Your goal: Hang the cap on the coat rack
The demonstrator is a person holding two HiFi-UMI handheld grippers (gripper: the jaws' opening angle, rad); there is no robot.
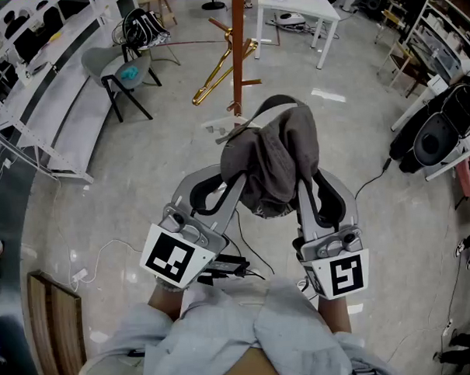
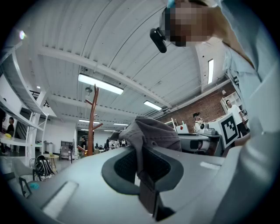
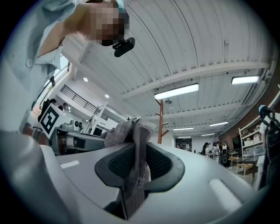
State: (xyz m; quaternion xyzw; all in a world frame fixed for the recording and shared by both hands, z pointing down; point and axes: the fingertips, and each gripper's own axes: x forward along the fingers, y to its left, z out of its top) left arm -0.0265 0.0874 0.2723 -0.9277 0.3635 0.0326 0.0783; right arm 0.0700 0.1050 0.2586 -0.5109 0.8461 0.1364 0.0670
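In the head view, a grey chair [image 1: 125, 71] with a teal thing on its seat stands at eleven o'clock, a black-and-white bundle [image 1: 144, 25] just behind it. A white tabletop [image 1: 297, 7] is at one o'clock, black rounded equipment [image 1: 439, 131] at three, white shelving [image 1: 40, 98] at ten, and a slatted wooden bench [image 1: 58, 330] at eight. A gold hanger [image 1: 214, 75] shows at twelve, above the pale floor [image 1: 357, 139].

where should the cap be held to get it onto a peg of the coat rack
Probably by its soft edge at two opposite sides, coming from the person's side, as now: the left gripper and right gripper are each shut on a fold of the cap, so the floppy crown is spread between them, towards the coat rack.
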